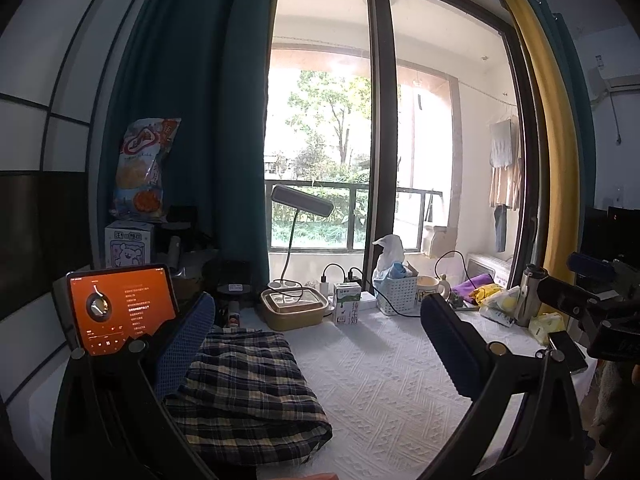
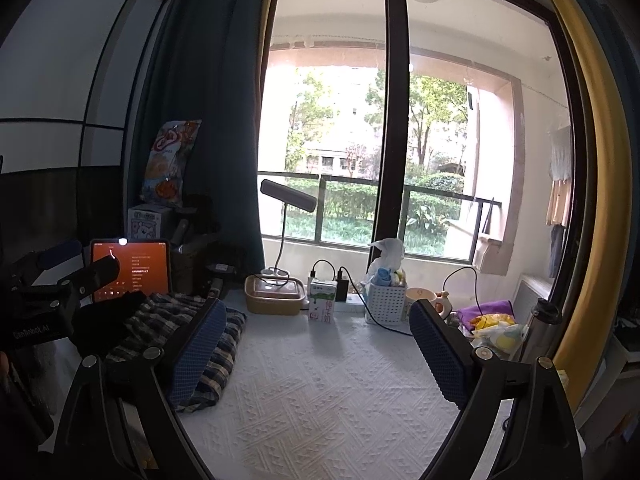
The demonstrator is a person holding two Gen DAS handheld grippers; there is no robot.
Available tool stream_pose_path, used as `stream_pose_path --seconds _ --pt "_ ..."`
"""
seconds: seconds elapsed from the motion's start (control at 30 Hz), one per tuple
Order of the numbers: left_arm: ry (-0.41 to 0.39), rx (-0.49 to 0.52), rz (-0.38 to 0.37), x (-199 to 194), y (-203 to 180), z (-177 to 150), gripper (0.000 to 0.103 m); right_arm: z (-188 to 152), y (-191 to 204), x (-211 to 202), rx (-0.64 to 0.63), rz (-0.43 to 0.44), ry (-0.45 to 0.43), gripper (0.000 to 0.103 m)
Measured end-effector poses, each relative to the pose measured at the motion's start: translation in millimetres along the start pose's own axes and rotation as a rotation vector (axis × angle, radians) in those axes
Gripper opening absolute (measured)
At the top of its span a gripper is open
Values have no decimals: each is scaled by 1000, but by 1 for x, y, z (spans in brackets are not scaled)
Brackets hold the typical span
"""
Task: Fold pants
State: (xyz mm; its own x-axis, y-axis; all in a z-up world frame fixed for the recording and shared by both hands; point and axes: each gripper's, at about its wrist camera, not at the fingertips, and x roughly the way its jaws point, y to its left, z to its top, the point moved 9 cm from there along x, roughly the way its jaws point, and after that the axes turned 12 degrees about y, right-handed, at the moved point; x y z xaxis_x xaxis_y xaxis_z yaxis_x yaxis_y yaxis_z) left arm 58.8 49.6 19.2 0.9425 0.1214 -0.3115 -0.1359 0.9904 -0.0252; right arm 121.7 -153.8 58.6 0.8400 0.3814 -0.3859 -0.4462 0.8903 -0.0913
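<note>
Folded plaid pants (image 1: pixel 244 392) lie on the white tablecloth (image 1: pixel 392 392); both grippers' jaws gape wide, empty.

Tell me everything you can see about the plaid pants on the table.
The plaid pants are soft woven cloth, checked in dark blue and cream. They lie folded into a thick bundle on the white textured tablecloth, at its left side, in front of the orange-screened tablet. The open left gripper has one finger beside them; whether it touches them is unclear.
</note>
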Motion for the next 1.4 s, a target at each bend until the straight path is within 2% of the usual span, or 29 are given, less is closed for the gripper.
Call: stream_pose_path --seconds 1.4 --pt "26 0 17 0 -6 -2 102 -4 -2 4 29 -12 12 95"
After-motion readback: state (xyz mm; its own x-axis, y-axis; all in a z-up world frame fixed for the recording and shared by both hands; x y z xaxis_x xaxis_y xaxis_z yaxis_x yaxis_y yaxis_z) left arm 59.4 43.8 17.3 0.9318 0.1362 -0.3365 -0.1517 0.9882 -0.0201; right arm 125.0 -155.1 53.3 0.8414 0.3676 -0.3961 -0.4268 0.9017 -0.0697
